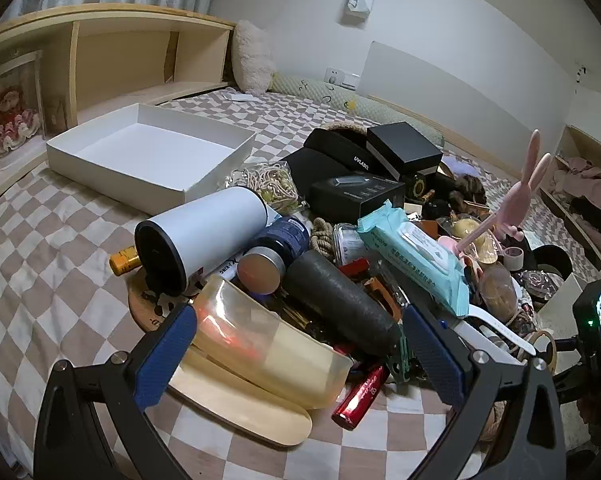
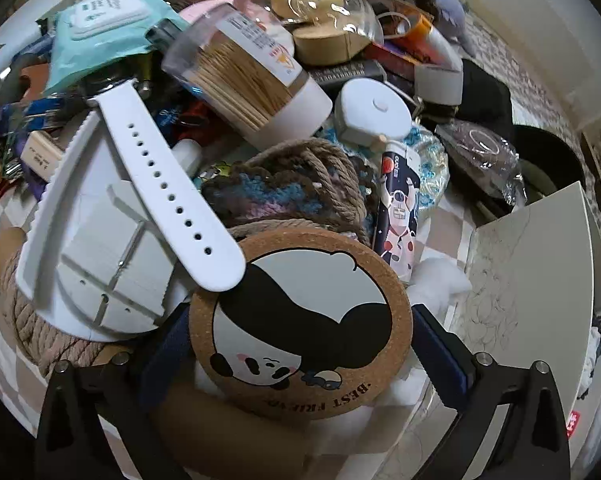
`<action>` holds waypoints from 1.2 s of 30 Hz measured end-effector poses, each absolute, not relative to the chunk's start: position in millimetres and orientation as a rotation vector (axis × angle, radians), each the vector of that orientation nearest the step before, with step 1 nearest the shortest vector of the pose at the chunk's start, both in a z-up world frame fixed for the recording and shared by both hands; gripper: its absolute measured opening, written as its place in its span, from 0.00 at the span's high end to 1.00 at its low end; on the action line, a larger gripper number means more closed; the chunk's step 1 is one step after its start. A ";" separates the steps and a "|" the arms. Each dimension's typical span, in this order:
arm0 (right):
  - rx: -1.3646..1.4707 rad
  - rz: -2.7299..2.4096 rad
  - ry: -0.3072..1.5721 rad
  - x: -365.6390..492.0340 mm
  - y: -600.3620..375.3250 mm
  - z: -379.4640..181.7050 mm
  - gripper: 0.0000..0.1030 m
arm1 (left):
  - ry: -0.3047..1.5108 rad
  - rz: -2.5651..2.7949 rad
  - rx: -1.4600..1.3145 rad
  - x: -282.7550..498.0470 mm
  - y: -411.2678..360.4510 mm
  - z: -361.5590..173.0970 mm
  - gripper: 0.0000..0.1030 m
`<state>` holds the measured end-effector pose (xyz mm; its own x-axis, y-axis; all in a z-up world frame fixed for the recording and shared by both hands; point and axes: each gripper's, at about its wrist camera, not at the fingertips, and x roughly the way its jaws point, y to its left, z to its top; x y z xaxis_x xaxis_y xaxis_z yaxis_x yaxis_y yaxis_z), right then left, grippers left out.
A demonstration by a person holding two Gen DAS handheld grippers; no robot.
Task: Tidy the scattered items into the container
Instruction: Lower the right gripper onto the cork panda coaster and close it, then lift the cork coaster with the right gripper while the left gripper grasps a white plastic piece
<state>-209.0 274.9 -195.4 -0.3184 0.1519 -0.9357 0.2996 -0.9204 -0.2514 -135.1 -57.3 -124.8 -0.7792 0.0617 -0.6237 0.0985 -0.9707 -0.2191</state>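
Observation:
An empty white box (image 1: 148, 156) sits on the checkered bed, back left of a heap of items. My left gripper (image 1: 300, 336) is open, its jaws on either side of a translucent beige container (image 1: 268, 344) and a black roller (image 1: 340, 300) at the heap's near edge. A white tumbler (image 1: 204, 236) lies behind. My right gripper (image 2: 296, 340) is open around a round cork panda coaster (image 2: 300, 332), whose rim lies between the blue pads (image 2: 440, 352). A white watch strap (image 2: 168, 180) and a jar of cotton swabs (image 2: 248, 84) lie beyond.
The heap holds black boxes (image 1: 404, 152), a teal wipes pack (image 1: 416, 256), a red tube (image 1: 360, 396), coiled rope (image 2: 320, 172), a toothpaste tube (image 2: 400, 208) and a white sketched card (image 2: 532, 280). A wooden shelf (image 1: 120, 60) lines the bed's far left.

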 end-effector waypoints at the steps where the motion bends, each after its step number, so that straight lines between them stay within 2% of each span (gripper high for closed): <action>1: 1.762 -2.425 0.588 -207.0 275.8 -194.5 0.02 | 0.379 -2.923 1.041 -135.2 -57.2 -125.0 0.00; 6: 1.672 -2.527 0.576 -194.1 281.0 -187.3 0.02 | 0.370 -2.951 1.056 -134.4 -51.6 -125.9 0.00; 11: 1.565 -2.622 0.480 -182.3 283.1 -162.0 0.02 | 0.318 -3.001 1.070 -133.6 -38.9 -125.4 0.00; 20: 1.391 -2.757 -0.072 -174.5 287.0 -127.9 0.02 | 0.197 -3.187 1.087 -126.1 -5.6 -123.1 0.00; 24: 1.364 -2.772 -0.303 -177.5 298.7 -136.4 0.02 | 0.000 -3.366 1.100 -121.4 32.2 -117.7 0.00; 32: 1.330 -2.807 -0.417 -168.9 314.7 -145.8 0.02 | -0.457 -3.616 1.300 -133.7 105.4 -121.8 0.00; 36: 1.297 -2.793 -0.483 -166.5 322.8 -146.6 0.02 | -0.538 -3.674 1.498 -150.6 132.2 -126.9 0.00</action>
